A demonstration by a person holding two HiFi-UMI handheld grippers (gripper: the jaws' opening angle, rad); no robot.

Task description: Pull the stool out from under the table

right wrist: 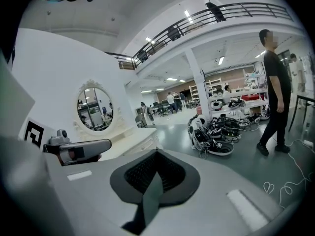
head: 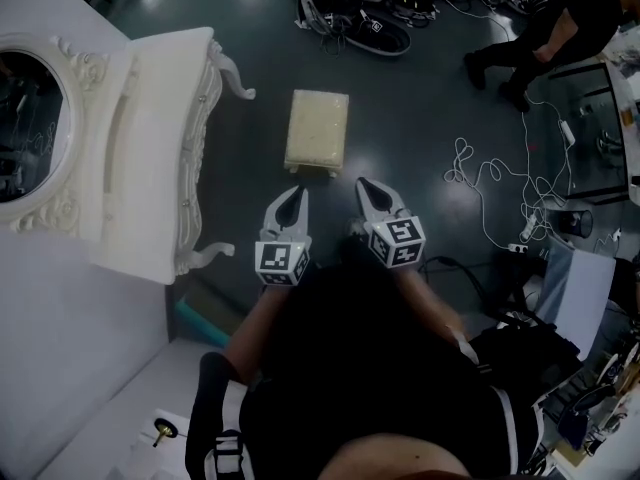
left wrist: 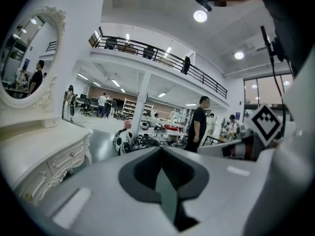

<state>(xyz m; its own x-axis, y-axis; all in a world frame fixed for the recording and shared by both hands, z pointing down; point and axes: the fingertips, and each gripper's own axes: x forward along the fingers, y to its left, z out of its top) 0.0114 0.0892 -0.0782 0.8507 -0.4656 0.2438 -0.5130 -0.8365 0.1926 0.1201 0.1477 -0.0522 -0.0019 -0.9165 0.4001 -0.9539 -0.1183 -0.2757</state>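
**benchrat:** Dark glossy floor (head: 420, 118), big open workshop, white carved desk (head: 150, 118) with an oval mirror (head: 25, 128) along the left. So where's the stool at?

**gripnerd:** The stool (head: 317, 131) stands out on the open floor, right of the desk and apart from it, not tucked under. Looks to me like the pull-out is basically done.

**benchrat:** And the tongs?

**gripnerd:** Both are closed tight with nothing in them. The left tongs (head: 296, 192) and right tongs (head: 362, 183) sit side by side on the near side, with the stool just beyond them.

**benchrat:** What matters if it needs more dragging?

**gripnerd:** Its long axis runs near to far, roughly along the desk's front, so the short near end faces the tongs. The left tips line up with that end's left corner. The right tips sit a bit off to its right, so I'd call the left slightly nearer. Either one would have to open first.
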